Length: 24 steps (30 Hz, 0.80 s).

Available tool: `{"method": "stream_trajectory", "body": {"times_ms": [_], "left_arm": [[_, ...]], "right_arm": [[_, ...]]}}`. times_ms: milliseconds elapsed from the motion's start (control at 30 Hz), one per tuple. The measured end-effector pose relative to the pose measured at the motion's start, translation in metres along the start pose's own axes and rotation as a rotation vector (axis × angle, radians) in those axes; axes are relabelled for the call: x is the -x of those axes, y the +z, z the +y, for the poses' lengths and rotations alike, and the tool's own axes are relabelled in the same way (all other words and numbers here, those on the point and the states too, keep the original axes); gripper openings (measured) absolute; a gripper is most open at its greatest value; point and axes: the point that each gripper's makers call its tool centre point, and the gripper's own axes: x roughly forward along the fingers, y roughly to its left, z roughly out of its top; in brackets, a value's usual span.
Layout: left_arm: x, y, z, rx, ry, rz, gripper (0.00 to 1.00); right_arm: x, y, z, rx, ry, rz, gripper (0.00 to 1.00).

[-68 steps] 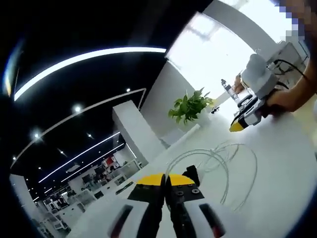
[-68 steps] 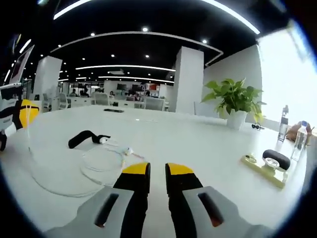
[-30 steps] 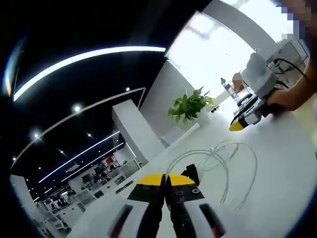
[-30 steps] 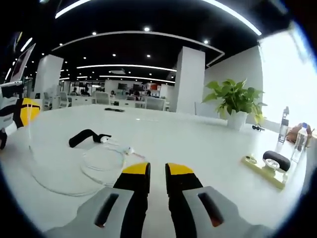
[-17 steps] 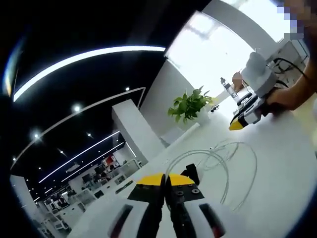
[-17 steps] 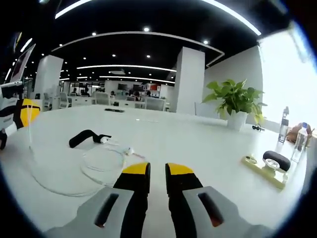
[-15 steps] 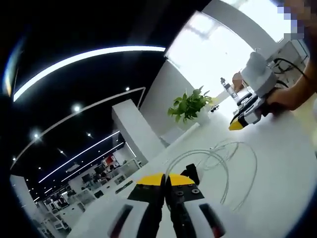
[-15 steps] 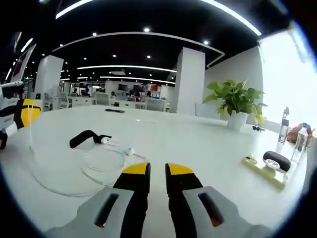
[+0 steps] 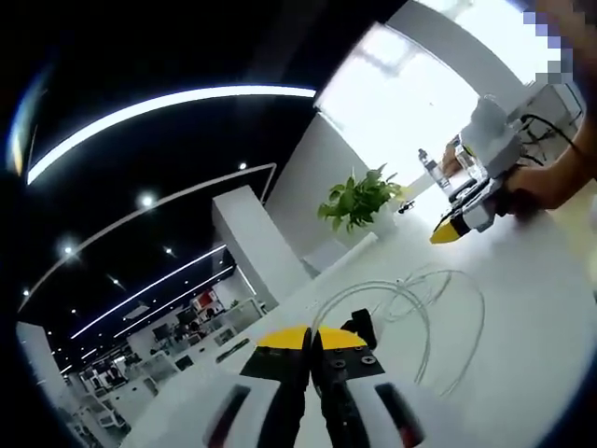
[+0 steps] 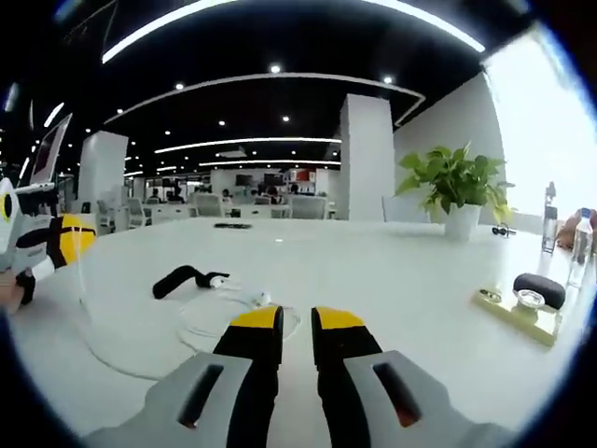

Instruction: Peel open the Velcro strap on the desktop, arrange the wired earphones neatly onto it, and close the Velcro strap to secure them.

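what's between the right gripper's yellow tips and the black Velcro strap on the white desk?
In the right gripper view, loose loops of the white wired earphones lie between the right gripper and the black Velcro strap.

In the left gripper view we sit low over the white desk (image 9: 522,308), rolled steeply so the desk rises toward 2 o'clock, facing a potted plant (image 9: 357,199) far off. The right gripper (image 9: 450,231) enters at 2 o'clock. In the right gripper view we sit level and near the desk, the same plant at 2 o'clock, the left gripper (image 10: 65,239) at 9 o'clock. Both views share the coiled earphones (image 10: 233,313) close ahead.
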Motion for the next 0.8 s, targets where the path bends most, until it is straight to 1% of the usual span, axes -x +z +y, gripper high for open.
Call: {"method": "stream_trajectory", "body": {"times_ms": [67,167,300,333,367,400,500,567,600,633,667,700,800], "left_arm": [[0.0,0.0,0.0,0.0,-0.002,-0.002,0.05],[-0.001,-0.005,0.002,0.01,-0.003,0.015,0.05],[0.0,-0.003,0.005,0.039,0.0,-0.002,0.05],[-0.001,-0.003,0.005,0.041,0.001,-0.003,0.05],[-0.001,-0.003,0.005,0.046,0.001,0.0,0.05],[0.0,-0.002,0.006,0.05,0.003,-0.006,0.05],[0.003,0.001,0.013,0.086,0.027,-0.027,0.05],[0.003,0.0,0.018,0.113,0.04,-0.033,0.05],[0.002,-0.005,0.02,0.137,0.043,-0.019,0.05],[0.003,-0.011,0.02,0.162,0.045,0.01,0.05],[0.003,-0.014,0.022,0.178,0.05,0.023,0.05],[0.004,-0.013,0.023,0.181,0.053,0.018,0.05],[0.009,-0.008,0.024,0.184,0.078,-0.001,0.05]], "right_arm": [[-0.001,-0.001,0.001,-0.027,0.021,0.013,0.14],[0.0,-0.001,0.002,-0.058,0.046,0.018,0.14],[-0.002,0.0,0.005,-0.099,0.085,0.027,0.14],[-0.003,-0.002,0.007,-0.117,0.097,0.039,0.14],[-0.005,-0.008,0.013,-0.137,0.133,0.074,0.14],[-0.006,-0.01,0.014,-0.145,0.148,0.092,0.14],[-0.011,-0.006,0.022,-0.142,0.188,0.083,0.15],[-0.012,-0.006,0.03,-0.129,0.225,0.087,0.16],[-0.013,-0.008,0.033,-0.124,0.242,0.101,0.16],[-0.012,-0.01,0.035,-0.119,0.255,0.112,0.16],[-0.011,-0.009,0.036,-0.116,0.267,0.113,0.16],[-0.009,-0.006,0.038,-0.103,0.292,0.105,0.16],[-0.003,0.006,0.034,-0.079,0.317,0.055,0.16]]}}
